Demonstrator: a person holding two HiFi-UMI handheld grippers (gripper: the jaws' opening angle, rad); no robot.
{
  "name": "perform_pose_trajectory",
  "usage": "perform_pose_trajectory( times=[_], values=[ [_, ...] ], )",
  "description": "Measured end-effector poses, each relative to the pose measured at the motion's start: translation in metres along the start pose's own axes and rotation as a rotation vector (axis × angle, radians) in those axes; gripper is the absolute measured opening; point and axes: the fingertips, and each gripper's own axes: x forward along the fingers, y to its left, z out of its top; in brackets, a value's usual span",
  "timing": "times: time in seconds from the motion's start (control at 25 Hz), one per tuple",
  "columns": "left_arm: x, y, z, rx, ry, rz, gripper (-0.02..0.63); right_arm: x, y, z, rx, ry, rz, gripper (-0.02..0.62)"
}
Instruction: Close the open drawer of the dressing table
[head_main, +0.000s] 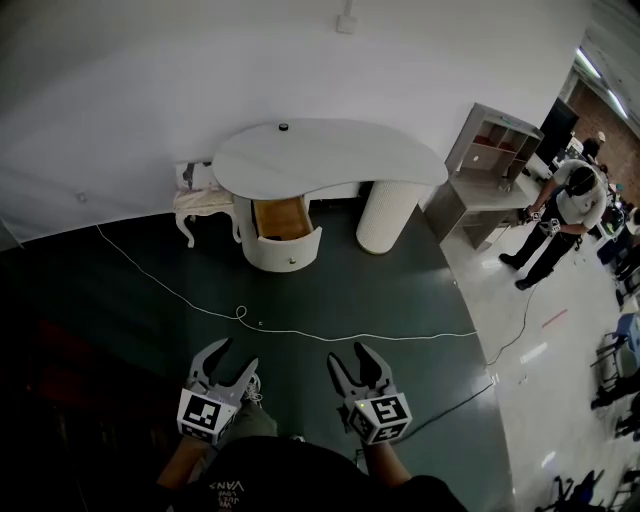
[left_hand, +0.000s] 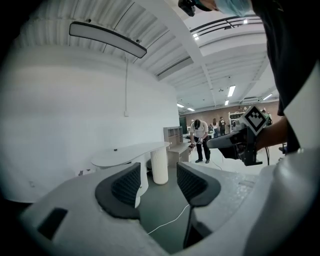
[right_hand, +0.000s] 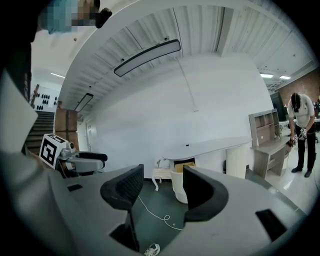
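Note:
A white dressing table (head_main: 330, 160) with a curved top stands against the far wall. Its drawer (head_main: 284, 232) is pulled out, showing a wooden inside and a rounded white front. The table also shows far ahead in the left gripper view (left_hand: 131, 153) and in the right gripper view (right_hand: 207, 148), where the open drawer (right_hand: 180, 181) is partly behind a jaw. Both grippers hang near my body, well short of the table. My left gripper (head_main: 229, 367) (left_hand: 158, 183) is open and empty. My right gripper (head_main: 357, 367) (right_hand: 162, 186) is open and empty too.
A white cable (head_main: 240, 313) runs across the dark green floor between me and the table. A small white stool (head_main: 203, 205) stands left of the drawer, a cylindrical table leg (head_main: 386, 215) right of it. A grey shelf desk (head_main: 485, 170) and a standing person (head_main: 560, 215) are at right.

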Motion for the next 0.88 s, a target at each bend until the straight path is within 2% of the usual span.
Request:
perform_pose_trajectory(
  times=[0.32, 0.52, 0.68, 0.88],
  values=[
    [0.056, 0.084, 0.000, 0.050, 0.021, -0.067, 0.221, 0.089, -0.007, 0.017, 0.016, 0.010, -0.056, 0.233],
    [0.087, 0.134, 0.007, -0.013, 0.024, -0.101, 0.220, 0.143, -0.012, 0.030, 0.020, 0.015, -0.120, 0.234],
    [0.110, 0.178, -0.001, -0.012, 0.005, -0.120, 0.219, 0.184, -0.012, 0.034, 0.031, 0.021, -0.160, 0.241],
    [0.126, 0.214, -0.006, -0.009, 0.039, -0.148, 0.219, 0.222, -0.012, 0.027, 0.031, 0.039, -0.182, 0.241]
  ],
)
